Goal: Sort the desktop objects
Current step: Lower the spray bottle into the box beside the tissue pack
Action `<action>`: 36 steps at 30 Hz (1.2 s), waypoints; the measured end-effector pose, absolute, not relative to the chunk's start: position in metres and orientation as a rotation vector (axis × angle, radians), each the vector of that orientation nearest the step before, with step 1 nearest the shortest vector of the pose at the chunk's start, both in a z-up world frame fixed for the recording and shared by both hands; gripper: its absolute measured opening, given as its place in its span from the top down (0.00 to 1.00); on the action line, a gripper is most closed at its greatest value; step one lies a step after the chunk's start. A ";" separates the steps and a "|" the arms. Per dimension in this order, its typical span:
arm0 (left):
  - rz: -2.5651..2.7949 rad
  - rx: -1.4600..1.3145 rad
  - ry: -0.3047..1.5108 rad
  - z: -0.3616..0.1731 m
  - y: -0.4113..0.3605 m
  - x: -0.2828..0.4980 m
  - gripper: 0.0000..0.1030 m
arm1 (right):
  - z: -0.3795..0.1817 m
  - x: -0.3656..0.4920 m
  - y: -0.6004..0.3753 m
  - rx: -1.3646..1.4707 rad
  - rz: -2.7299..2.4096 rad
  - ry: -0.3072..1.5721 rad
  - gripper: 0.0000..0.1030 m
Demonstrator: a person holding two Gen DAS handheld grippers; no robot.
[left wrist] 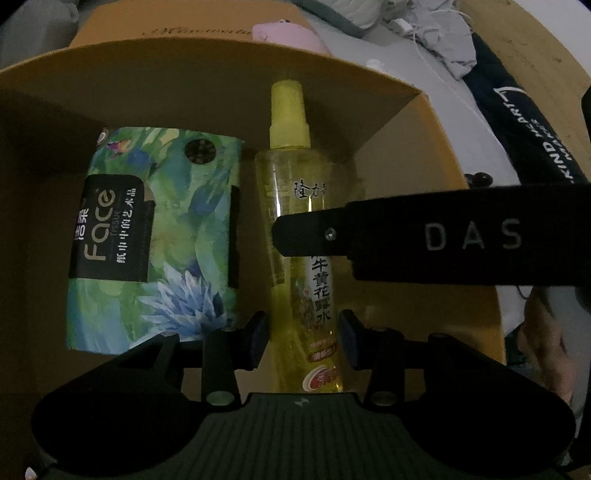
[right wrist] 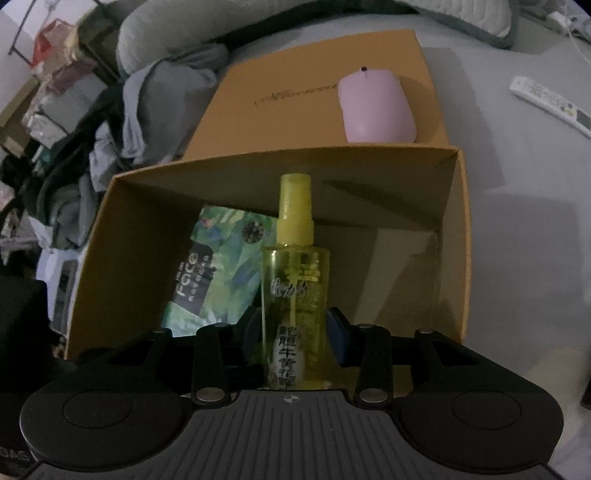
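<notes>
A yellow spray bottle [left wrist: 295, 173] [right wrist: 295, 280] sits inside the open cardboard box [left wrist: 436, 155] [right wrist: 454, 240], beside a green floral "Face" tissue pack [left wrist: 159, 236] [right wrist: 221, 266] lying on the box floor to its left. My right gripper [right wrist: 293, 332] is shut on the bottle's body, pads pressed against both sides. In the left wrist view one black right-gripper finger [left wrist: 424, 236] reaches in from the right across the bottle's middle. My left gripper [left wrist: 303, 339] is open, its pads flanking the bottle's lower end with small gaps.
A pink mouse [right wrist: 376, 107] [left wrist: 284, 35] rests on the flat box lid [right wrist: 295, 92] behind the box. A white remote [right wrist: 546, 99] lies far right on the grey sheet [right wrist: 517, 221]. Piled clothes [right wrist: 110, 122] crowd the left; a dark printed garment [left wrist: 517, 129] lies right.
</notes>
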State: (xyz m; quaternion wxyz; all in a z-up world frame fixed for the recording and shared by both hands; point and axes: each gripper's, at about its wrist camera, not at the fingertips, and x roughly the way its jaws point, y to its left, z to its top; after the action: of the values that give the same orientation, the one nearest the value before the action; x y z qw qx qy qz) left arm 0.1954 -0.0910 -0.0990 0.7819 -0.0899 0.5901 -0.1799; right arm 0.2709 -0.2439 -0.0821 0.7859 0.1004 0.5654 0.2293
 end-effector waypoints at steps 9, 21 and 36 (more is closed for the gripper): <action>-0.396 -0.180 1.292 -0.102 -0.099 0.197 0.60 | -0.091 0.273 -0.234 0.165 0.442 1.241 0.58; -0.383 -0.129 1.319 -0.109 -0.115 0.202 0.61 | -0.107 0.278 -0.218 0.052 0.384 1.295 0.57; -0.397 -0.070 1.297 -0.108 -0.123 0.195 0.45 | -0.114 0.277 -0.219 0.052 0.389 1.323 0.53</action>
State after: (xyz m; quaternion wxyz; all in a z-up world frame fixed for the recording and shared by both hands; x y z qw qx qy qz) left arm 0.1950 -0.1232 -0.1077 0.7781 -0.0322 0.5999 -0.1835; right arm 0.2768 -0.2194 -0.1141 0.7713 0.0238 0.6103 0.1792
